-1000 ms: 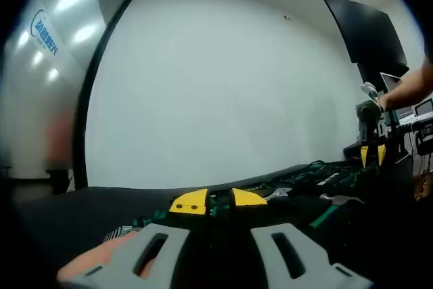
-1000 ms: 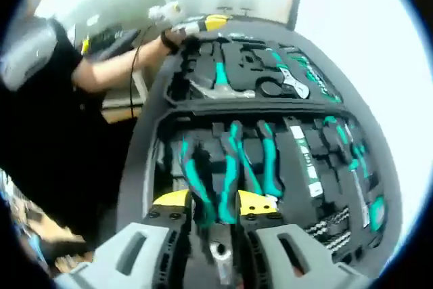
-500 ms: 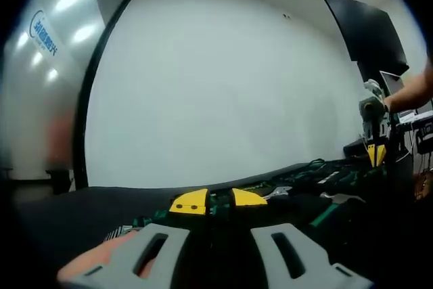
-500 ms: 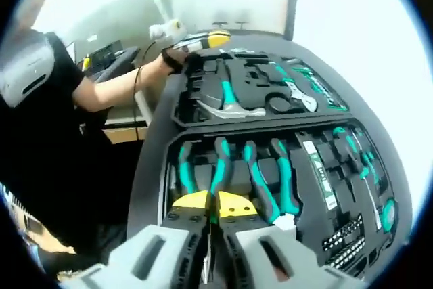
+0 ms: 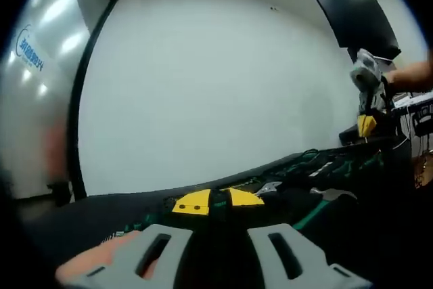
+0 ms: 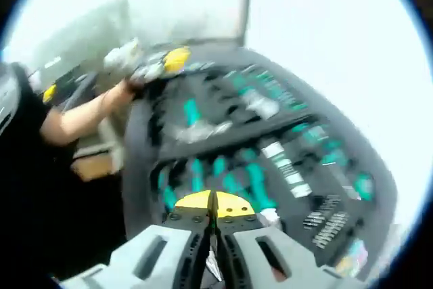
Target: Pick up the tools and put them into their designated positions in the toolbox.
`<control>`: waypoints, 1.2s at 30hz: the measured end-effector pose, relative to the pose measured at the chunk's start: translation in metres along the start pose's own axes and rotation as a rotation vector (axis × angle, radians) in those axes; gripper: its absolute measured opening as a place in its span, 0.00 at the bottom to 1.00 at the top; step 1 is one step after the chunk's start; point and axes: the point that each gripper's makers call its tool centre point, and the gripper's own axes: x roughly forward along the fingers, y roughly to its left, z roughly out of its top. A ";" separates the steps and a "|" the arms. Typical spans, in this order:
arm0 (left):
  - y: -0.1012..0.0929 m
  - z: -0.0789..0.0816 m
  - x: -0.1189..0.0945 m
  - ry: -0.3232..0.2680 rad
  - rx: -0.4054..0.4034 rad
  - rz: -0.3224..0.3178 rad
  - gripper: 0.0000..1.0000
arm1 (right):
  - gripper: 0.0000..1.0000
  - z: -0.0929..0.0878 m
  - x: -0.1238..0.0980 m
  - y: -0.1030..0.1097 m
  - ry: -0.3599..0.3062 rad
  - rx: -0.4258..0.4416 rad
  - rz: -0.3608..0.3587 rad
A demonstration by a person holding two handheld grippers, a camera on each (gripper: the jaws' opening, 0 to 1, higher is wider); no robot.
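Toolbox (image 6: 379, 187), teal-handled tools (image 6: 254, 181) slotted

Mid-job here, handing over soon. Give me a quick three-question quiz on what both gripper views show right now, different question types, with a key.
1. True or false: the right gripper has its yellow-tipped jaws spread wide apart.
2. Multiple choice: the teal-handled pliers in the black foam-lined toolbox lie (A) in the row nearest the right gripper, (B) on the floor, (C) in a person's hand.
3. Fill in: in the left gripper view, the left gripper looks low across the toolbox toward a plain ____ wall.

Key: 1 false, the jaws are shut together with a thin metal piece between them; 2 A; 3 white.
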 end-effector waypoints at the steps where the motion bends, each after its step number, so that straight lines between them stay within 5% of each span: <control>1: -0.021 0.018 0.005 -0.038 -0.010 -0.038 0.05 | 0.00 0.010 -0.015 -0.003 -0.063 0.022 -0.085; 4: -0.069 0.049 0.020 -0.068 -0.005 -0.075 0.04 | 0.00 0.016 -0.036 -0.001 -0.245 0.268 -0.146; 5: -0.083 0.048 0.023 -0.026 0.038 -0.086 0.04 | 0.00 0.004 -0.039 -0.010 -0.291 0.411 -0.185; 7: -0.114 0.062 0.028 -0.043 0.071 -0.115 0.04 | 0.00 -0.011 -0.040 -0.015 -0.369 0.511 -0.211; 10: -0.164 0.070 0.028 -0.047 -0.049 -0.226 0.03 | 0.00 -0.054 -0.031 -0.018 -0.414 0.680 -0.294; 13: -0.186 0.049 0.035 0.067 -0.028 -0.228 0.01 | 0.00 -0.084 -0.022 -0.009 -0.327 0.602 -0.365; 15: -0.201 0.038 0.042 0.105 -0.088 -0.247 0.00 | 0.00 -0.088 -0.019 -0.004 -0.313 0.599 -0.345; 20: -0.219 0.017 0.048 0.205 -0.094 -0.260 0.00 | 0.00 -0.082 -0.019 -0.004 -0.218 0.372 -0.383; 23: -0.229 0.014 0.048 0.228 -0.087 -0.275 0.00 | 0.00 -0.081 -0.009 -0.004 -0.195 0.356 -0.365; 27: -0.241 -0.003 0.052 0.282 -0.012 -0.302 0.00 | 0.00 -0.096 0.007 0.002 -0.109 0.286 -0.351; 30: -0.247 -0.027 0.050 0.363 0.067 -0.314 0.00 | 0.00 -0.092 0.005 0.003 -0.142 0.223 -0.377; 31: -0.250 -0.014 0.056 0.261 0.072 -0.316 0.00 | 0.00 -0.092 0.005 0.004 -0.134 0.197 -0.377; 36: -0.246 -0.018 0.054 0.302 0.124 -0.285 0.00 | 0.00 -0.094 0.005 0.003 -0.101 0.191 -0.372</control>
